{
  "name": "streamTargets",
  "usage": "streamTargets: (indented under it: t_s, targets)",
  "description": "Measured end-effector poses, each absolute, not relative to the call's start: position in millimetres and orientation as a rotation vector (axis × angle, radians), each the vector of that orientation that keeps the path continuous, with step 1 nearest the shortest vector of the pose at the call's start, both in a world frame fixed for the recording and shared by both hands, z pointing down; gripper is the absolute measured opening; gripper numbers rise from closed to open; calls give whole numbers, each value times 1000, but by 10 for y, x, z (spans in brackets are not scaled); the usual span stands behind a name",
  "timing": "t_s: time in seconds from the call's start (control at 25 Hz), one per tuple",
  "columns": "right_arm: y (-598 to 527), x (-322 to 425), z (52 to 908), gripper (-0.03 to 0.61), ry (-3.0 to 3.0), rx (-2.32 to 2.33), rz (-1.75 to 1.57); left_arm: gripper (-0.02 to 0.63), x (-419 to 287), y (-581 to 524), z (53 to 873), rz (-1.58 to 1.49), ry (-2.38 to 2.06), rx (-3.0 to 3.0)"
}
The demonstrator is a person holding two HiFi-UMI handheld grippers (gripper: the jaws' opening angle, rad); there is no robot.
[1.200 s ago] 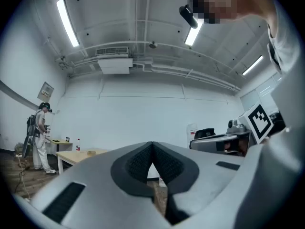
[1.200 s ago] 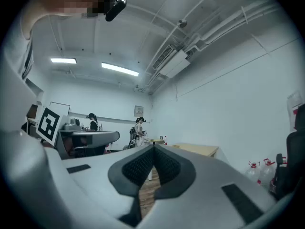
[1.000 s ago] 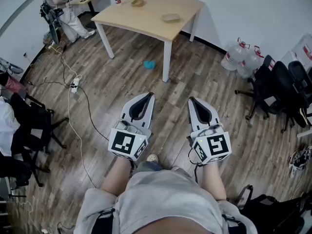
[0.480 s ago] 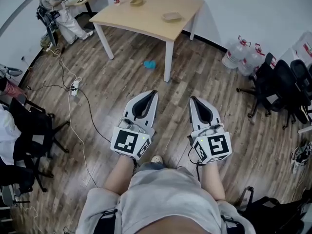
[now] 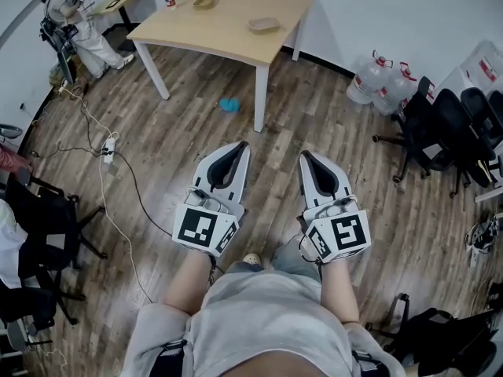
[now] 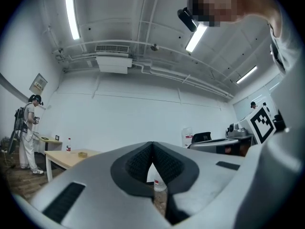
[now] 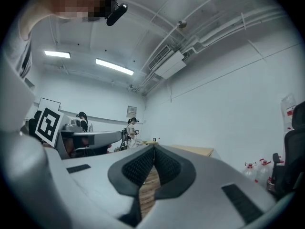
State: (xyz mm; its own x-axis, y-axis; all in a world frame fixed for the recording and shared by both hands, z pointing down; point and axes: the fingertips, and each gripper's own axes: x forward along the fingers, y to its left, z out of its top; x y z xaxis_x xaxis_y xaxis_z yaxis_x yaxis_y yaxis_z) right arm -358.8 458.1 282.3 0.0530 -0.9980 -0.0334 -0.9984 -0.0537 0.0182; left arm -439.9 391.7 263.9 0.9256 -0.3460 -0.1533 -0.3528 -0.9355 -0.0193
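I hold both grippers side by side in front of my body, above a wooden floor. My left gripper is shut, its black pads meeting at the tips with nothing between them. My right gripper is shut and empty too. In the left gripper view the closed left gripper points at a white wall, with the other gripper's marker cube to the right. In the right gripper view the closed right gripper points along the room, with the other gripper's marker cube at the left.
A light wooden table stands ahead with two small bowls on it. A blue object lies on the floor near the table leg. Water jugs and black chairs stand to the right. Cables and chairs are at the left; a person stands far left.
Both grippers have stayed shut and side by side. The view has shifted a little, so the table and room have moved left and nearer in the head view.
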Motion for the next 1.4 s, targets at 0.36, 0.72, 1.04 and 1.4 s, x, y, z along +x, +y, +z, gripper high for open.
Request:
streamTargets:
  t_s: [0.36, 0.72, 1.04, 1.4]
  targets:
    - [4165, -2728, 2773, 9, 2189, -2193, 81, 15, -3646, 3499, 2614, 240, 640, -2998]
    - [3697, -1606, 2693, 9, 2267, -2115, 84, 14, -2544, 3125, 2491, 259, 730, -2962]
    - [3383, -860, 2719, 9, 2331, -2063, 74, 15, -1828, 2844, 2457, 282, 834, -2923]
    - [3033, -367, 2813, 9, 2361, -2019, 32, 15, -1366, 2598, 2562, 240, 890, -2921]
